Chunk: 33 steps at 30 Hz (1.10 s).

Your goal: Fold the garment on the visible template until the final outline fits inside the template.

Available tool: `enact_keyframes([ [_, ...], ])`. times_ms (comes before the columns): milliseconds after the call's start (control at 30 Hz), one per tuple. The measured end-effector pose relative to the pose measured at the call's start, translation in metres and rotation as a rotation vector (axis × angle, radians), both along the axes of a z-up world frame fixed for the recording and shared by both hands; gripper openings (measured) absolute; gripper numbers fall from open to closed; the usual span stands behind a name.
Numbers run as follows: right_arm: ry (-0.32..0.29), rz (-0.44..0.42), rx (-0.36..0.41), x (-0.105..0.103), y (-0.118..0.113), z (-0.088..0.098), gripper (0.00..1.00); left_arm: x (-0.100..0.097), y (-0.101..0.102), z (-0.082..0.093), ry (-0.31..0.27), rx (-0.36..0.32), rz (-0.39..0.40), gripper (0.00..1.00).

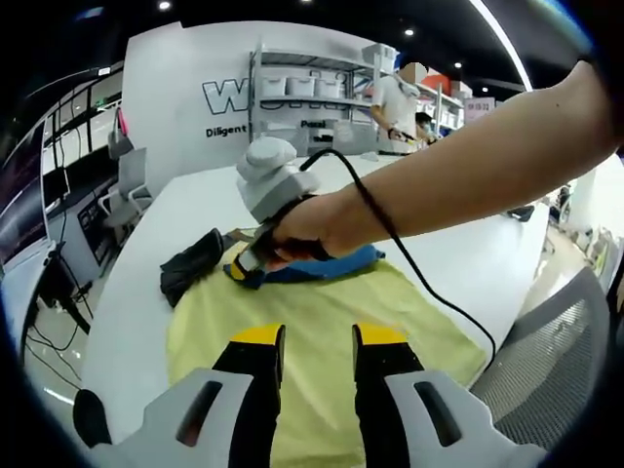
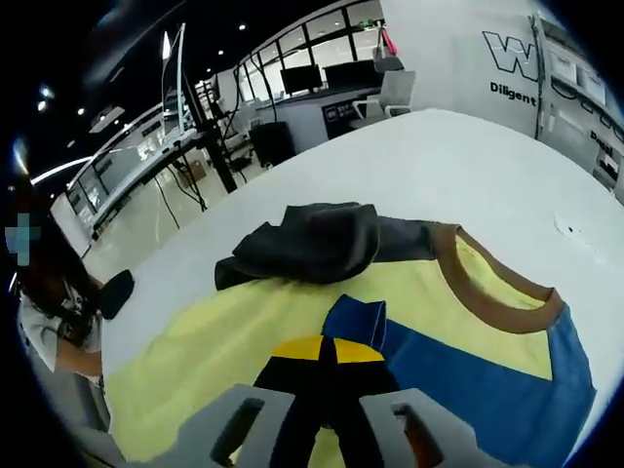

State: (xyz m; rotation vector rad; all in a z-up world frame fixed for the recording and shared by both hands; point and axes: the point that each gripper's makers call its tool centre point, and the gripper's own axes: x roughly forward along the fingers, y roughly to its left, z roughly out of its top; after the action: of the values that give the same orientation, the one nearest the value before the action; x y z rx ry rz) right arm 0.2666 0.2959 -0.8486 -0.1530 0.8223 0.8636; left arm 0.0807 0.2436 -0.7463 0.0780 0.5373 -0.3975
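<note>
Left tool (image 1: pixel 319 338) jaws apart above yellow mat (image 1: pixel 322 312) on white worktop (image 1: pixel 468 263), right tool (image 2: pixel 328 349) clamped on blue shirt (image 2: pixel 468 375), dark cloth (image 2: pixel 312 242) beside it, shelves (image 1: pixel 312 88) behind.

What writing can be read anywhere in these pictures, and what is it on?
"Diligent": small dark word on the white wall, readable in both views; what follows it is hidden.
"W": first big outlined letter on that wall; the rest is hidden by shelving.
None readable on the garment.
</note>
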Motion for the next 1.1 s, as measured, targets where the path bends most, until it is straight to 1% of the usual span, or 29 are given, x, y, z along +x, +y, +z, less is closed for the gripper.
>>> enact_keyframes([
  [33, -0.009, 0.002, -0.001, -0.001, 0.001, -0.001, 0.0, 0.0, 0.001, 0.0, 0.0, 0.001, 0.002, 0.23],
  [67, -0.032, 0.018, -0.006, 0.0, 0.003, -0.001, 0.0, 0.001, 0.001, 0.001, -0.001, 0.001, 0.004, 0.23],
  [100, -0.038, 0.023, -0.009, 0.001, 0.003, -0.001, 0.0, 0.001, 0.002, 0.002, -0.002, 0.001, 0.006, 0.23],
  [133, -0.035, 0.021, -0.008, 0.001, 0.003, -0.001, 0.0, 0.001, 0.003, 0.004, -0.007, -0.001, 0.01, 0.23],
  [167, -0.017, 0.01, -0.005, 0.002, 0.003, -0.001, 0.0, 0.001, 0.004, 0.004, -0.008, -0.001, 0.013, 0.23],
  [267, -0.01, 0.039, -0.001, -0.001, 0.003, 0.001, 0.0, -0.001, 0.006, 0.001, 0.0, 0.005, 0.016, 0.22],
  [300, -0.006, 0.063, 0.034, -0.004, 0.006, 0.004, 0.0, -0.001, 0.006, 0.0, 0.001, 0.006, 0.018, 0.22],
  [333, -0.008, 0.063, 0.038, -0.004, 0.005, 0.005, 0.05, -0.002, 0.007, 0.0, 0.002, 0.005, 0.018, 0.22],
  [367, -0.031, 0.062, 0.058, -0.002, 0.005, 0.01, 0.09, -0.002, 0.007, -0.001, 0.004, 0.005, 0.02, 0.22],
  [400, -0.056, 0.097, 0.092, -0.003, 0.007, 0.018, 0.12, -0.003, 0.007, -0.001, 0.005, 0.002, 0.023, 0.22],
  [433, -0.056, 0.113, 0.119, -0.005, 0.009, 0.022, 0.14, -0.003, 0.007, -0.002, 0.005, 0.002, 0.023, 0.22],
  [467, -0.066, 0.107, 0.167, -0.003, 0.01, 0.031, 0.15, -0.003, 0.007, -0.001, 0.004, 0.0, 0.023, 0.22],
  [500, -0.09, 0.093, 0.192, 0.002, 0.009, 0.037, 0.18, -0.003, 0.006, -0.001, 0.001, -0.001, 0.022, 0.22],
  [533, -0.102, 0.069, 0.209, 0.006, 0.006, 0.041, 0.23, -0.003, 0.006, -0.001, 0.0, -0.003, 0.02, 0.22],
  [567, -0.117, 0.044, 0.215, 0.011, 0.003, 0.044, 0.27, -0.002, 0.005, -0.001, 0.0, -0.006, 0.019, 0.22],
  [600, -0.116, 0.051, 0.203, 0.012, -0.002, 0.044, 0.29, -0.002, 0.005, -0.001, -0.003, -0.008, 0.018, 0.22],
  [633, -0.114, 0.052, 0.199, 0.014, -0.003, 0.044, 0.29, -0.002, 0.004, -0.001, -0.004, -0.009, 0.019, 0.22],
  [733, -0.089, 0.09, 0.115, 0.013, -0.015, 0.031, 0.27, -0.001, 0.004, -0.002, -0.004, -0.014, 0.022, 0.22],
  [767, -0.084, 0.091, 0.106, 0.013, -0.017, 0.028, 0.27, -0.001, 0.004, -0.002, -0.005, -0.015, 0.022, 0.22],
  [833, -0.044, 0.098, 0.104, 0.01, -0.02, 0.022, 0.24, -0.001, 0.004, -0.002, -0.004, -0.016, 0.021, 0.22],
  [933, -0.028, 0.086, 0.108, 0.011, -0.022, 0.018, 0.21, -0.001, 0.004, -0.002, -0.003, -0.014, 0.02, 0.22],
  [1000, 0.023, 0.054, 0.138, 0.009, -0.022, 0.015, 0.18, -0.002, 0.004, -0.002, -0.001, -0.013, 0.019, 0.22],
  [1100, 0.049, 0.045, 0.151, 0.008, -0.02, 0.011, 0.14, -0.003, 0.005, -0.003, 0.003, -0.009, 0.019, 0.22],
])
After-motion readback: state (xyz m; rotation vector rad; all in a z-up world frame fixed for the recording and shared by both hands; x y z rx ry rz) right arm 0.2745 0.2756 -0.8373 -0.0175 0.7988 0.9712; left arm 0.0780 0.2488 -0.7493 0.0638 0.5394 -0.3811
